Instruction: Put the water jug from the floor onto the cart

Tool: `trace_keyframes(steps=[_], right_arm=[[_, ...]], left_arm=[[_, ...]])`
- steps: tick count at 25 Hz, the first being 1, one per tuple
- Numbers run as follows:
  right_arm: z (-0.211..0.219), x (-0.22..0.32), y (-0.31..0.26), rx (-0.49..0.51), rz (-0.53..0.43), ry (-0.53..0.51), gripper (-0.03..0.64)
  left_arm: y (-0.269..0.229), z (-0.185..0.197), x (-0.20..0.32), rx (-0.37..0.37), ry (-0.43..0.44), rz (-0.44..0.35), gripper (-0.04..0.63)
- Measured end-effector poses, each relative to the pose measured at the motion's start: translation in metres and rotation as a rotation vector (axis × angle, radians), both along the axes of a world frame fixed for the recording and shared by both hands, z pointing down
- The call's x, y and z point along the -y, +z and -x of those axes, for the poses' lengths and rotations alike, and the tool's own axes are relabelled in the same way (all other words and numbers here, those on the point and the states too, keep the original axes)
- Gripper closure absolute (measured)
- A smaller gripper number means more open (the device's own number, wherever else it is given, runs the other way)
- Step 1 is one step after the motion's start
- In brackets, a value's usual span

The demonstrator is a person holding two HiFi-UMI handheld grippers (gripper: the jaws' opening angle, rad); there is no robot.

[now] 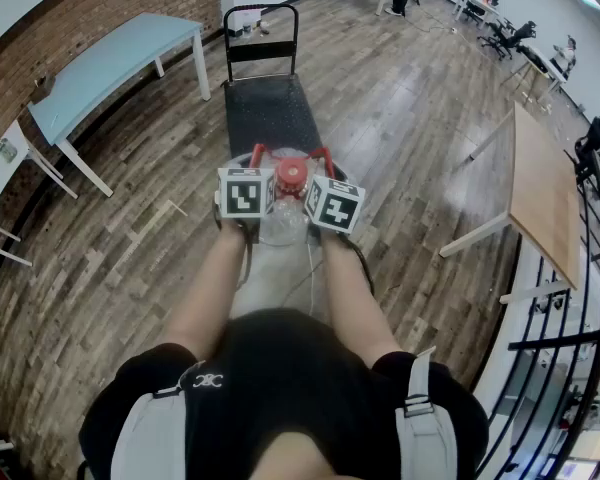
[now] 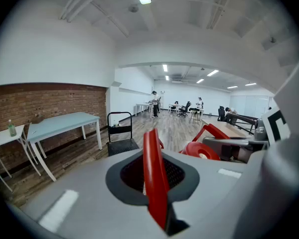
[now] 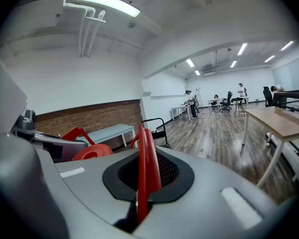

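1. Left gripper [image 2: 155,180] is closed on the left red handle [image 1: 261,154] of the water jug [image 1: 286,216]. In the left gripper view the red strip runs straight through the jaws, which are pressed to both of its faces
2. Right gripper [image 3: 145,183] is clamped the same way on the right red handle [image 1: 322,155]
3. Jug location: it hangs between the two grippers with its red cap [image 1: 292,175] on top. In the head view it overlaps the near end of the cart [image 1: 270,108]
4. Judged to be off the floor [image 1: 130,258], since both gripper views look out from above the top of the blue table [image 2: 65,123]. The jug and the marker cubes hide its base, so I cannot tell whether it touches the deck
5. Why held this way (judgement): one handle per gripper splits the load evenly. It also keeps the jug upright, so it should neither swing nor tip
6. Pose: the left forearm [image 1: 208,288] and right forearm [image 1: 352,298] reach forward, close together and roughly parallel. The grippers sit side by side, pointing ahead and slightly down, with the cubes facing up
7. Cart: black deck, push handle at the far end, lined up straight ahead
8. Stage (judgement): mid-carry. What is left is to bring the jug fully over the deck and lower both sides together
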State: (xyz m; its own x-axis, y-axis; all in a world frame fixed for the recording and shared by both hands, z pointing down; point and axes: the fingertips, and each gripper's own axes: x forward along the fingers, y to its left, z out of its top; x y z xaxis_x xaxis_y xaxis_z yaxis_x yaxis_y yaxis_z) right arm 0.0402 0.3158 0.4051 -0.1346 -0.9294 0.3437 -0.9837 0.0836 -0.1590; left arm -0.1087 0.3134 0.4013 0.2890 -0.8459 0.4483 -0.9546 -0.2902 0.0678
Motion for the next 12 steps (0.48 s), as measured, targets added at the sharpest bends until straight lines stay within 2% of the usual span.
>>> trace_keyframes(steps=[6, 12], right_arm=[[0.002, -0.007, 0.008, 0.033, 0.017, 0.002, 0.601], [0.016, -0.006, 0.011, 0.026, 0.022, -0.006, 0.598]], left_arm=[[0.008, 0.0, -0.008, 0.016, 0.004, 0.002, 0.575], [0.014, 0.009, -0.006, 0.012, -0.002, 0.023, 0.574]])
